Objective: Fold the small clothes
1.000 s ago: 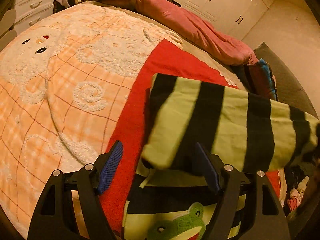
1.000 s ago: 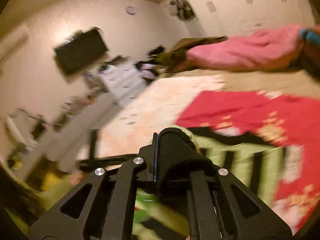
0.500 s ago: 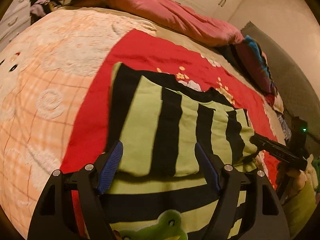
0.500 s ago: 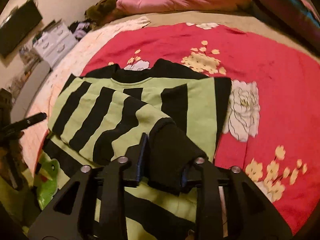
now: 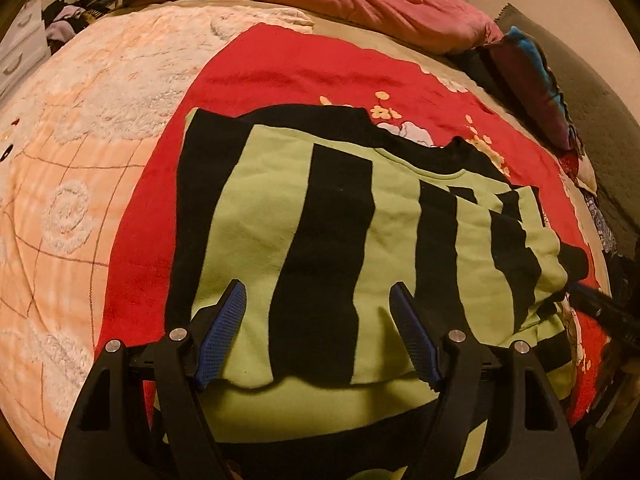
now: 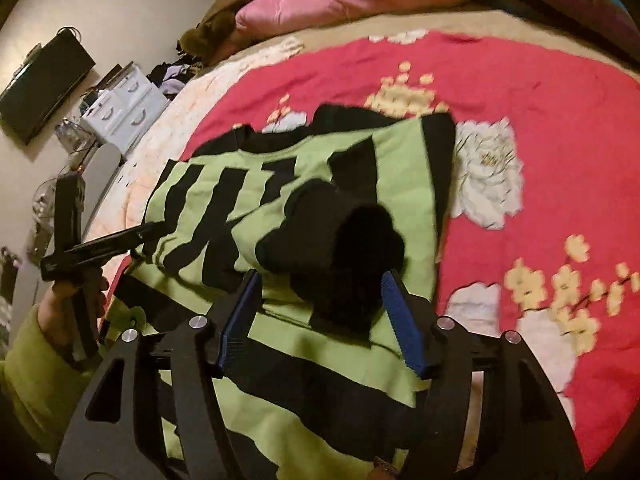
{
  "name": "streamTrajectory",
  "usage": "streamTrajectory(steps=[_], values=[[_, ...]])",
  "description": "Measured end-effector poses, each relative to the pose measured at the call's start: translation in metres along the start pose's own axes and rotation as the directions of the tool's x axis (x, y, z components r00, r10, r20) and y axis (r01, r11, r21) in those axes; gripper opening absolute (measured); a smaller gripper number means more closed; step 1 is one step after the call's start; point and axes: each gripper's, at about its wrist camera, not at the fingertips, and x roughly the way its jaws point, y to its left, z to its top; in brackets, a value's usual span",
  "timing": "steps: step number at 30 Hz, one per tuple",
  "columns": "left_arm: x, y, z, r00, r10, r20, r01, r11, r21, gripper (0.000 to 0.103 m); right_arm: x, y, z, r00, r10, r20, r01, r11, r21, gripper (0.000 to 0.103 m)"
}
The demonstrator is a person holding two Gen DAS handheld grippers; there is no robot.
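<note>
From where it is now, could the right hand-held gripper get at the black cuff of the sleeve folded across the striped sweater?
Probably yes. The right hand-held gripper is open, and the black cuff lies on top of the striped sweater between its fingers, uncovered. The left hand-held gripper sits off at the far edge.

We've got 1 small sweater (image 5: 328,216), lime green with wide black stripes, lying flat on the bed on top of the red floral blanket (image 5: 280,64). Its black collar faces the pillows. A striped sleeve (image 6: 248,216) is folded across the chest, and its black cuff (image 6: 352,256) sits bunched up and gaping near the sweater's right edge.
</note>
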Motion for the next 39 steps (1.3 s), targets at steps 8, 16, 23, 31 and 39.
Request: streamTrajectory(steps=[8, 16, 23, 31, 39], values=[[0.003, 0.001, -0.004, 1.0, 0.007, 0.015, -0.008, 0.999, 0.031, 0.073, 0.004, -0.003, -0.011, 0.995, -0.101, -0.012, 0.101, 0.993, 0.057, 0.051], [-0.007, 0.002, -0.009, 0.999, -0.024, 0.041, 0.023, 1.0, 0.016, 0.073, -0.026, -0.011, 0.006, 0.983, 0.144, 0.112, -0.161, 0.972, 0.169, 0.065], [-0.008, 0.003, -0.008, 0.999, -0.028, 0.047, 0.028, 1.0, -0.007, 0.073, 0.016, -0.055, 0.025, 0.978, 0.192, 0.086, -0.21, 0.868, 0.45, 0.043], [-0.008, 0.009, -0.01, 0.996, -0.042, 0.077, 0.047, 0.997, -0.06, 0.073, -0.009, -0.009, 0.055, 0.99, 0.037, 0.136, -0.06, 0.984, 0.169, 0.004], [-0.008, 0.008, -0.01, 0.996, -0.036, 0.08, 0.04, 0.998, -0.053, 0.073, 0.037, -0.046, 0.037, 0.994, -0.104, -0.034, 0.109, 0.967, 0.231, 0.013]])
